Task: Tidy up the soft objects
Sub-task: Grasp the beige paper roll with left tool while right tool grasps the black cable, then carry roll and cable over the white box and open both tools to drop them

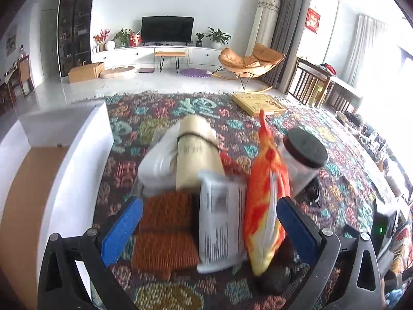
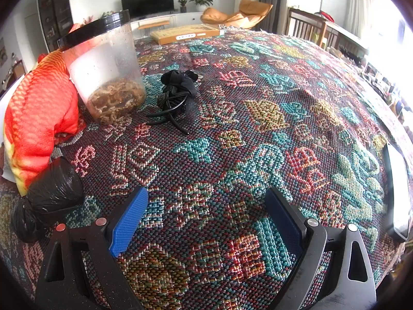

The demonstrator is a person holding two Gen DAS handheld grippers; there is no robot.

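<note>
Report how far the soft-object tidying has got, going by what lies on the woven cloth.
Done: an orange-red fish-shaped plush, a white plastic-wrapped pack and a beige rolled mat sit grouped together. In hand: nothing; the left claw is open around the pack and plush, and the right claw is open and empty. Left: a black fabric bundle lies apart.

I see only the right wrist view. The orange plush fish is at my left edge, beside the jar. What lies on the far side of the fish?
Observer: A white packet with grey print stands right beside the orange plush fish.
Operator: Is there anything behind that packet?
Observer: Yes, a beige roll with a black band around it.
Operator: What is the left claw doing?
Observer: The left claw is open, with one finger on each side of the packet and the fish. It grips nothing.
</note>
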